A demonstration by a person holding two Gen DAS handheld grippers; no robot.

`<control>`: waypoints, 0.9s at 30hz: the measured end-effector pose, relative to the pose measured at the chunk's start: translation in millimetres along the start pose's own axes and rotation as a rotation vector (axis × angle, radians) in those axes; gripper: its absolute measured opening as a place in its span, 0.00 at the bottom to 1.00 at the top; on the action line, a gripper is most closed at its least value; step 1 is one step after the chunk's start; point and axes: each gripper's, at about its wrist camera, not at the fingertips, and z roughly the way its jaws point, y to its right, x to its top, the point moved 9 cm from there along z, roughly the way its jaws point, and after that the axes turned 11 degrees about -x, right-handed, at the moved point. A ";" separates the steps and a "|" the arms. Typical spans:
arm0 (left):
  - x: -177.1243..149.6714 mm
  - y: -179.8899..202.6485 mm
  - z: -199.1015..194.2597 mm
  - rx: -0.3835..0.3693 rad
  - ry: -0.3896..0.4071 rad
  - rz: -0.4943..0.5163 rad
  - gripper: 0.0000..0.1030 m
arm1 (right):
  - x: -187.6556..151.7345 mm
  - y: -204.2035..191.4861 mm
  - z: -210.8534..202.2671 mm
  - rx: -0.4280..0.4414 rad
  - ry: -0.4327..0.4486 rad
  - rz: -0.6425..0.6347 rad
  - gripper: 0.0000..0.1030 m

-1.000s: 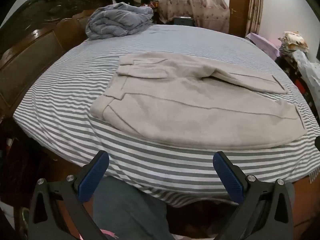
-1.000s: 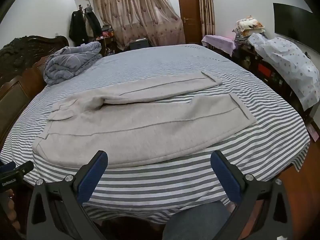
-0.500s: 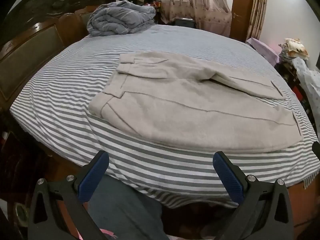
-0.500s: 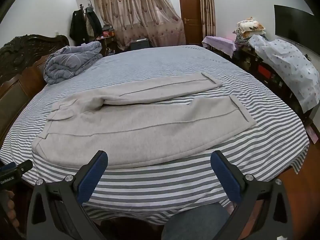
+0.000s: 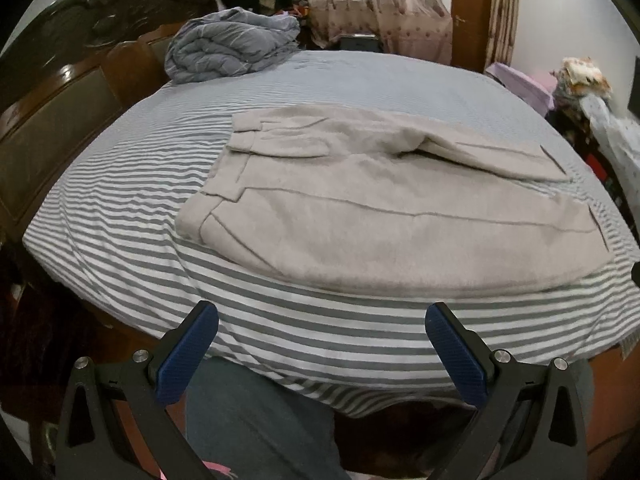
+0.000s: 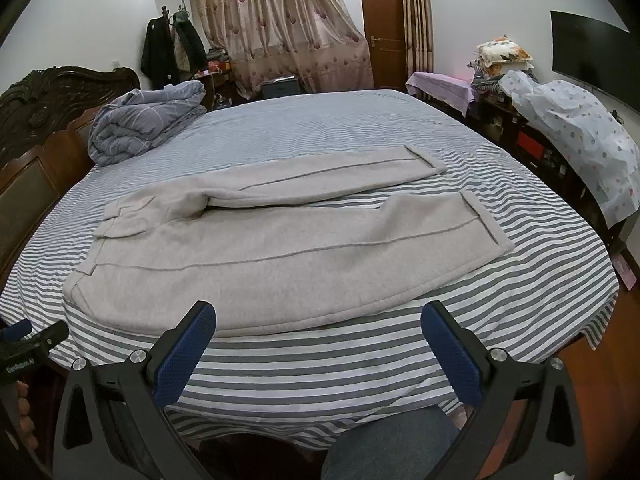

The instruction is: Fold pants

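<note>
Light grey pants (image 5: 360, 216) lie flat on the striped bed (image 5: 120, 208), waistband to the left, both legs stretched to the right. In the right wrist view the pants (image 6: 256, 256) show both cuffed legs side by side, slightly spread at the hems. My left gripper (image 5: 322, 354) hangs open over the bed's near edge, short of the pants, with nothing between its blue pads. My right gripper (image 6: 318, 354) is open too, hovering just in front of the near leg's edge. The left gripper's body (image 6: 28, 344) peeks in at the right wrist view's left edge.
A rolled blue-grey duvet (image 6: 144, 122) sits at the head of the bed beside the dark wooden headboard (image 5: 60, 92). Furniture covered with a dotted sheet (image 6: 576, 124) stands along the right side. A person's legs in grey trousers (image 5: 256, 428) are at the near edge.
The left gripper has swung its view slightly, so the pants sit lower and further right in it. The right gripper has edged a little closer to the bed. Both stay open.
</note>
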 end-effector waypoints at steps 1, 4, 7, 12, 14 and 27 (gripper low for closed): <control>-0.8 1.8 1.6 -0.004 -0.004 0.006 0.99 | -0.4 -0.2 0.3 0.001 -0.003 0.000 0.99; -3.0 6.0 5.0 -0.030 -0.010 0.001 0.99 | -1.4 -1.3 1.8 -0.003 -0.003 -0.005 0.99; -3.8 8.6 6.6 -0.045 -0.003 0.000 0.99 | -3.0 -1.7 2.8 0.000 -0.011 0.004 0.99; -3.9 12.1 9.0 -0.038 0.005 0.030 0.99 | -8.5 -3.6 7.3 0.001 -0.023 0.006 0.99; -5.8 13.6 11.9 -0.042 -0.006 0.032 0.99 | -9.1 -1.7 10.4 0.004 -0.029 0.007 0.99; -10.2 16.6 17.2 -0.035 -0.035 0.049 0.99 | -14.7 -1.1 19.2 0.003 -0.058 0.006 0.99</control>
